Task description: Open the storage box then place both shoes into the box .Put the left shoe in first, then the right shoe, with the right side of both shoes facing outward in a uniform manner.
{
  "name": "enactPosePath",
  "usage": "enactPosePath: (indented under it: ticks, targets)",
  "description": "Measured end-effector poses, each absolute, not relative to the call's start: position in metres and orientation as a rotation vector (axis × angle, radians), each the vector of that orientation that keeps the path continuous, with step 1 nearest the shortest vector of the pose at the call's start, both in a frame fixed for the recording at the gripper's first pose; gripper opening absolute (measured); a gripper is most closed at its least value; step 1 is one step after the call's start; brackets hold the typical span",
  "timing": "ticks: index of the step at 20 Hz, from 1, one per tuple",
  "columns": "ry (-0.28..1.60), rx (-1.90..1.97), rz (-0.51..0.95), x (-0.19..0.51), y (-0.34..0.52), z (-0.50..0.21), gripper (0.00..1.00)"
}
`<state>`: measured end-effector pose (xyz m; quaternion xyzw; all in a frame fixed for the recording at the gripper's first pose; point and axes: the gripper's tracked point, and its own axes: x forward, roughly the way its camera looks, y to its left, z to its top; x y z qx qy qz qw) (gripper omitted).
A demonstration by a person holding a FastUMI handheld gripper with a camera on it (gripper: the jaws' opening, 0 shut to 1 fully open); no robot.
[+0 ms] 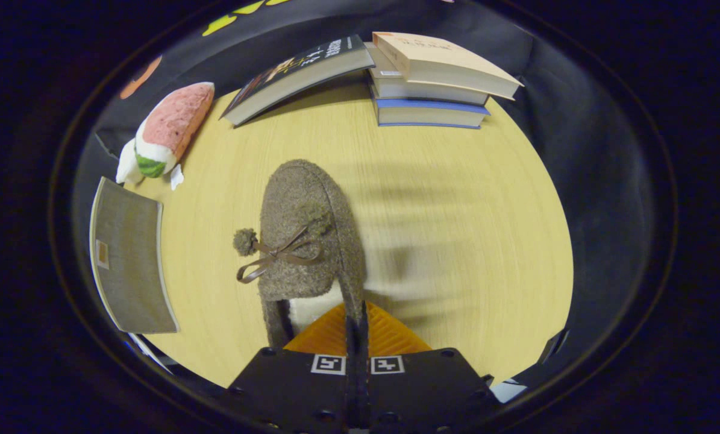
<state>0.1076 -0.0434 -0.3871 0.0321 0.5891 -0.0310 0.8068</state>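
Note:
A brown fuzzy shoe (302, 223) with a ribbon bow, two pom-poms and a pale lining points away from me, toe towards the books. My gripper (356, 328) is shut on the right side wall of the shoe's opening, near the heel; the fingers (390, 337) press together with the thin wall between them. The shoe hangs off the fingers, and its blurred shadow falls on the wooden table (468, 199) to its right, so it seems lifted a little above the top.
A stack of three books (432, 84) lies at the table's far edge, with a dark-covered book (299, 75) leaning beside it. A watermelon-slice plush (167, 129) sits at the far left. A flat grey book-like thing (131, 259) lies left of the shoe.

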Motion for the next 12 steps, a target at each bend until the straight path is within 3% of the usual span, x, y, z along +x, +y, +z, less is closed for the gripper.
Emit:
enactPosePath:
  ticks: [6, 12]
  targets:
    - [1.272, 0.334, -0.098, 0.091, -0.020, -0.356, 0.00]
    - [1.129, 0.298, -0.048, 0.097, 0.019, -0.276, 0.00]
